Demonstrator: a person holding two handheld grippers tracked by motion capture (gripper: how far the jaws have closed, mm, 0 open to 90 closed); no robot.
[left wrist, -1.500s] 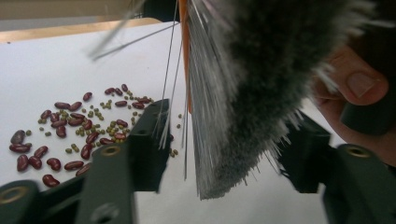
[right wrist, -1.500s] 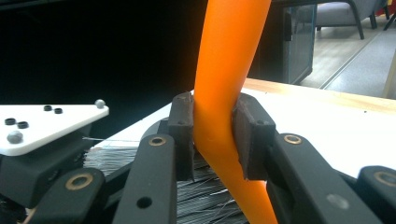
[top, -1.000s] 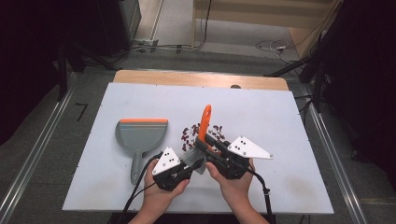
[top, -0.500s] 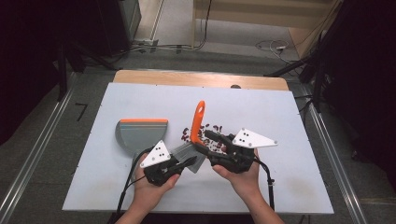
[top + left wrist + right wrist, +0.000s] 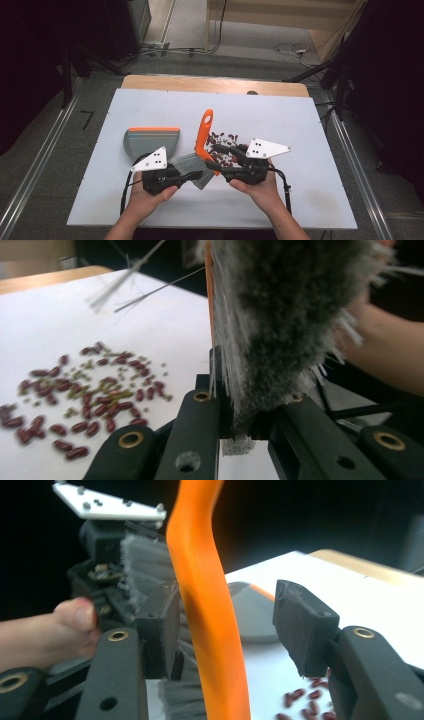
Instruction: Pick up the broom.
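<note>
1. Nearest the bottom of the high view, the left gripper [image 5: 192, 176] has its jaws closed on the grey bristle head of the brush [image 5: 189, 167]. The left gripper view shows the bristles [image 5: 280, 330] wedged between the two black jaws.

2. Just right of it, at lower centre, the right gripper [image 5: 216, 156] has just been opening its jaws. In the right gripper view the brush's orange handle [image 5: 207, 605] stands between them, brushing the left pad, while the right pad stands clear of it. A second ago those jaws were clamped on the handle.

3. So the brush has passed from the right gripper to the left, by my reading. Since a second ago the handle has swung from tilting right to pointing up and slightly right, towards mid-frame.

4. Past the grippers, the scattered beans [image 5: 223, 142] lie on the white counter [image 5: 300, 120] at centre, close beside the handle.

5. The grey dustpan [image 5: 150, 142] with its orange edge sits at centre left, where it was a second ago. The sweeping itself looks not yet started.
</note>
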